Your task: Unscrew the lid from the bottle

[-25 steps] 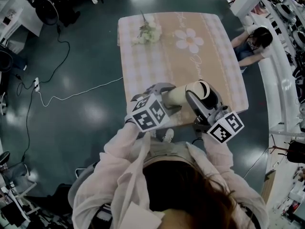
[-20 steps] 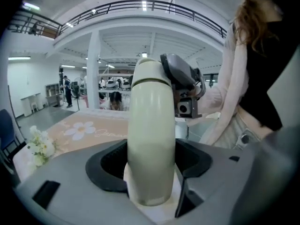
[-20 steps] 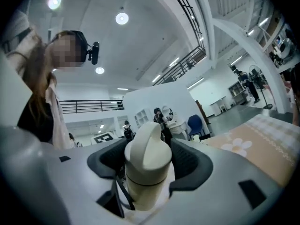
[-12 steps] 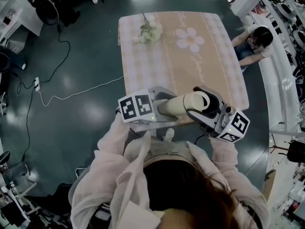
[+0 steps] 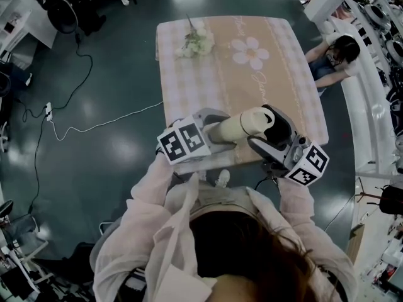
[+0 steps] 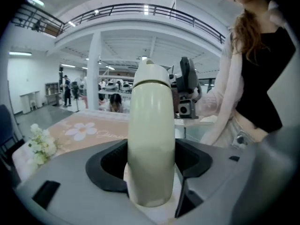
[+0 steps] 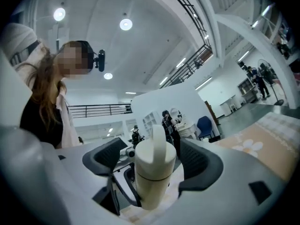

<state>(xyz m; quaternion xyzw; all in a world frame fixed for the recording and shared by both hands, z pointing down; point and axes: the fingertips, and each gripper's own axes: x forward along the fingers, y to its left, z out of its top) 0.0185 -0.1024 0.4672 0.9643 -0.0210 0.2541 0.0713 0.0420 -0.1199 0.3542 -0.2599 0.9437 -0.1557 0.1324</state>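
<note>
Over the near edge of a cloth-covered table [image 5: 208,80], a cream bottle [image 5: 240,126] hangs in the air with its lid [image 7: 154,157] to the right. The left gripper [image 6: 152,159] clamps the body between its pads, hiding the base. The right gripper [image 7: 155,165] has just been opening its jaws, which stand wide around the lid without touching it. Whether the lid is loosened cannot be told. A daisy print [image 5: 250,52] and a white flower bunch [image 5: 196,43] mark the far cloth; a white cable [image 5: 101,124] crosses the dark glossy floor [image 5: 94,55] on the left.
</note>
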